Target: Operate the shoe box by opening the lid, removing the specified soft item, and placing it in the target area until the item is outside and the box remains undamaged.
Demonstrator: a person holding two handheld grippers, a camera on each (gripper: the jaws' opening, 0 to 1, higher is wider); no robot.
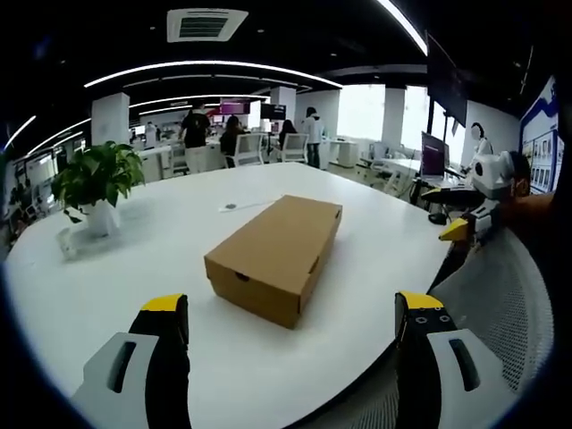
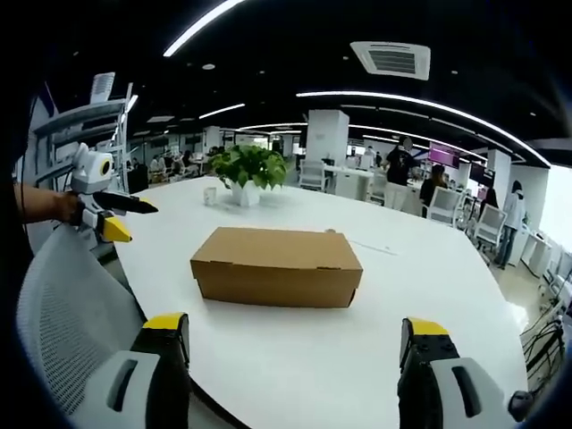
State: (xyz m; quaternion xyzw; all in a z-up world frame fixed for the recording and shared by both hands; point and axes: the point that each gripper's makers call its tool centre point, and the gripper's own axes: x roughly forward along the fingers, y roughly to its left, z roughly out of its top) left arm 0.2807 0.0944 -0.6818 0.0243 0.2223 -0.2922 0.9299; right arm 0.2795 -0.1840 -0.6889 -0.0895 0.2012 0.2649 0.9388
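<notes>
A potted plant [image 1: 94, 183] in a white pot stands on the white table [image 1: 179, 232], at about 10 o'clock from the shoe box [image 1: 277, 255] in the left gripper view; in the right gripper view the plant [image 2: 246, 170] stands beyond the box [image 2: 277, 265] at 12 o'clock. A small dark disc [image 1: 231, 206] lies on the tabletop behind the box. A grey mesh chair back [image 1: 500, 295] stands at the table edge. Nothing lies between either tool and the box.

The left gripper [image 1: 290, 317] is held level over the near table edge, its jaws wide apart and empty. The right gripper [image 2: 293, 335] is likewise held level, jaws spread, gripping nothing. Each tool appears in the other's view, held off the table edge by a forearm [image 2: 40, 204].

The box is plain brown cardboard, rectangular, matte, lid closed, resting flat near the table's centre. The jaws are grey with yellow tips.
</notes>
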